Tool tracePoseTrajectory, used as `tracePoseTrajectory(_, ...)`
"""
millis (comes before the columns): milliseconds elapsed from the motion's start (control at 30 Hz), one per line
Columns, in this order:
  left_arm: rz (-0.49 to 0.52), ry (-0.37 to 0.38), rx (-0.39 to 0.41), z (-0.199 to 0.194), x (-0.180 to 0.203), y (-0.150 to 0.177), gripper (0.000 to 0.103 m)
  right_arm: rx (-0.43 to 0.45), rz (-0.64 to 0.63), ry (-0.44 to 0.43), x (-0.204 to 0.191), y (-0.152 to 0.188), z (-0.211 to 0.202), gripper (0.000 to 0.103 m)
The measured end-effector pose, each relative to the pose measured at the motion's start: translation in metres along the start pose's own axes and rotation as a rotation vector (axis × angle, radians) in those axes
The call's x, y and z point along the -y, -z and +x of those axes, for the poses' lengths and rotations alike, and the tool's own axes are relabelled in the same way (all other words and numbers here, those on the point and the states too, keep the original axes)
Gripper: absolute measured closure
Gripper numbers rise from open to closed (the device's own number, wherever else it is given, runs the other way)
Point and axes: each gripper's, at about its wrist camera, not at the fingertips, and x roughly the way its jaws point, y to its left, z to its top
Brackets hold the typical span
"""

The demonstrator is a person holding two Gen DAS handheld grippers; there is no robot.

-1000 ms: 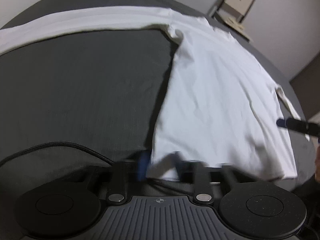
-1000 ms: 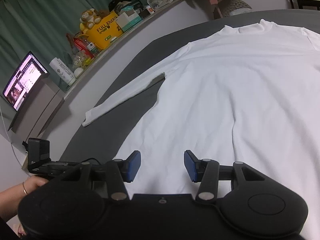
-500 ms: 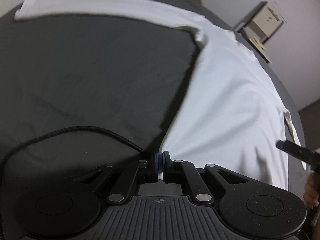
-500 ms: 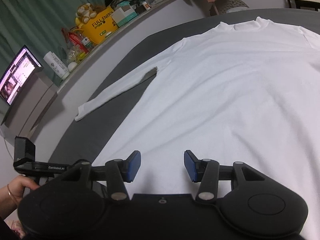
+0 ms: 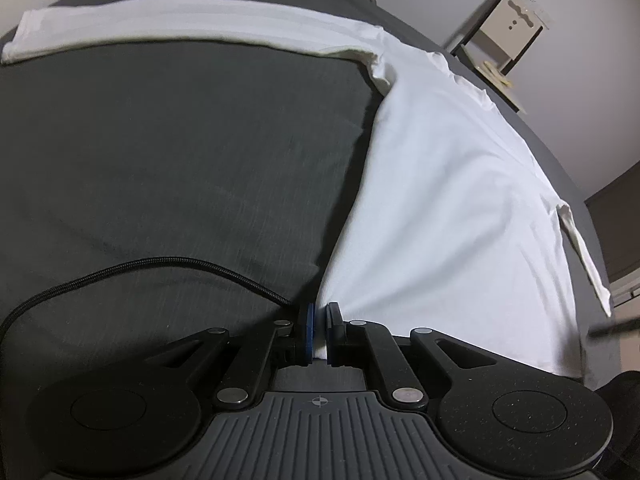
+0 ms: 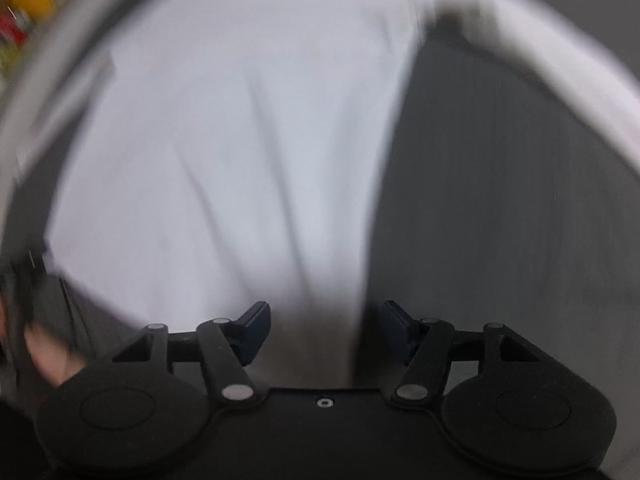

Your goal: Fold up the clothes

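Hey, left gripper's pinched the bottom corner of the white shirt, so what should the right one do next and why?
Probably close the right gripper on the shirt's other bottom corner. Its jaws stand wide open with the white fabric's edge running between them, while the left gripper is shut on its corner. Both bottom corners likely need holding before the hem can be lifted evenly. The right view is blurred, so the exact spot is uncertain.

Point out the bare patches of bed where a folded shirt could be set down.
The widest bare patch is the grey bedcover, bordered by the outstretched sleeve above, the white shirt body to its right and the black cable below. The left gripper pinches the hem corner there. The shirt fills the remainder.
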Motion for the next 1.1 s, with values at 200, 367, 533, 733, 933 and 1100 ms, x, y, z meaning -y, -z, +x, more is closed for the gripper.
tracePoseTrajectory(200,0.064,-0.033,-0.012,-0.001,0.007,-0.001,0.099,-0.183,0.050,-0.055,0.008,0.005,0.030,0.065)
tracePoseTrajectory(367,0.118,-0.062,-0.019,-0.003,0.013,-0.001,0.099,-0.181,0.059,0.033,-0.001,0.004,0.035,0.099)
tracePoseTrajectory(533,0.159,-0.052,-0.017,-0.016,0.018,-0.004,0.099,-0.211,0.009,0.027,-0.008,0.010,0.027,0.100)
tracePoseTrajectory(733,0.199,-0.086,-0.065,-0.014,0.018,-0.005,0.099,-0.268,0.009,0.039,-0.011,0.014,0.044,0.100)
tracePoseTrajectory(933,0.226,-0.105,-0.061,-0.025,0.016,-0.012,0.099,-0.290,-0.049,-0.012,-0.023,0.013,0.043,0.100)
tracePoseTrajectory(1100,0.211,-0.078,-0.070,-0.030,0.012,-0.016,0.099,-0.313,-0.107,-0.051,-0.028,0.010,0.046,0.100)
